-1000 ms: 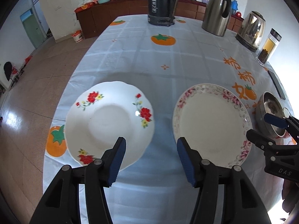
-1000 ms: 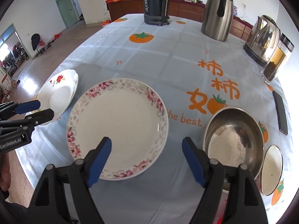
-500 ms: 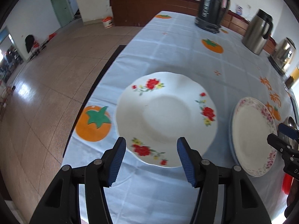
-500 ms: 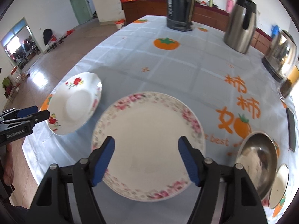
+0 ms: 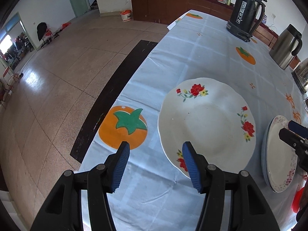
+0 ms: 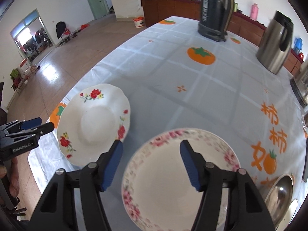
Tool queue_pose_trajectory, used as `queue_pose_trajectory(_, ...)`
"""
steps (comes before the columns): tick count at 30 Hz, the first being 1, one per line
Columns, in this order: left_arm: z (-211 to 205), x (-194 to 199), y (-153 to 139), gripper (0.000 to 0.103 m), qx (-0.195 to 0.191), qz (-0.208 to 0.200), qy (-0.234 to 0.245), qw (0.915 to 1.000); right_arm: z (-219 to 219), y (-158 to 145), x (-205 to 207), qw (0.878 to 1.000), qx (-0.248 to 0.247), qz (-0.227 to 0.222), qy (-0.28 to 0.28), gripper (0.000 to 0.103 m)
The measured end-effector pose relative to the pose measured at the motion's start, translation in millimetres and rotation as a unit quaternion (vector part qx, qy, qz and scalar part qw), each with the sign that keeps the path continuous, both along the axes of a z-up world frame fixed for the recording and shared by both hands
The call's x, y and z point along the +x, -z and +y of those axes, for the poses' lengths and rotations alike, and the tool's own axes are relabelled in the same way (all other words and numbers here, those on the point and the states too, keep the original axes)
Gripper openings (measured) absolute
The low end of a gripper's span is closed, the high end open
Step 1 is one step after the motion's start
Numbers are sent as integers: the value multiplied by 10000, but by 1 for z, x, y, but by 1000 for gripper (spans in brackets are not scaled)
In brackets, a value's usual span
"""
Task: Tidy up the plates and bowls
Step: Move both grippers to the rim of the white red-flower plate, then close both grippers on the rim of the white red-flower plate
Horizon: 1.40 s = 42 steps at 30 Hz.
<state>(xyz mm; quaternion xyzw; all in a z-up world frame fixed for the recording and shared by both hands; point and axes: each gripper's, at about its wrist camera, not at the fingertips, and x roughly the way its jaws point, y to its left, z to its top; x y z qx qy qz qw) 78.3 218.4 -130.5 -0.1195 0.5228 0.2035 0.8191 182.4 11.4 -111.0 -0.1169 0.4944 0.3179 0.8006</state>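
A white plate with red flowers [image 5: 207,123] lies near the table's left edge; it also shows in the right wrist view [image 6: 94,123]. A plate with a pink floral rim [image 6: 179,179] lies to its right, also in the left wrist view [image 5: 279,154]. My left gripper [image 5: 155,163] is open and empty, at the red-flower plate's near left rim. My right gripper [image 6: 150,163] is open and empty, low over the pink-rim plate's near left part. A steel bowl [image 6: 281,196] sits at the far right.
A black thermos jug [image 6: 215,9], a steel kettle [image 6: 277,44] and another appliance stand at the table's far side. The table's left edge [image 5: 123,96] drops to the tiled floor. A dark phone [image 6: 305,171] lies at the right edge.
Both grippers swung left. The red-flower plate now sits right of centre in the left view; the pink-rim plate sits under the right gripper. Both jaws stay open.
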Motion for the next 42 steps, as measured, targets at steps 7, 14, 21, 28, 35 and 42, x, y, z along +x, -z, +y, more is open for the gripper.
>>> queue_pose_trajectory(7, 10, 8, 11, 60, -62, 81, 4, 9999, 34, 13, 14, 9996, -69, 178, -221, 49)
queue_pose_trajectory(14, 13, 18, 21, 60, -122, 146, 52, 9998, 54, 26, 21, 9987, -223, 294, -341, 41)
queue_pose_trajectory(21, 15, 22, 28, 60, -202, 166, 72, 9996, 63, 42, 22, 9973, -406, 429, -430, 31)
queue_pose_trajectory(28, 13, 24, 32, 60, -253, 189, 149, 9994, 70, 45, 20, 9966, -437, 470, -519, 18)
queue_pose_trajectory(35, 4, 26, 31, 24, -334, 177, 331, 9987, 73, 46, 16, 9967, -503, 378, -506, 18)
queue_pose_trajectory(42, 3, 21, 27, 23, -336, 286, 272, 9987, 74, 45, 13, 9964, -520, 467, -473, 17)
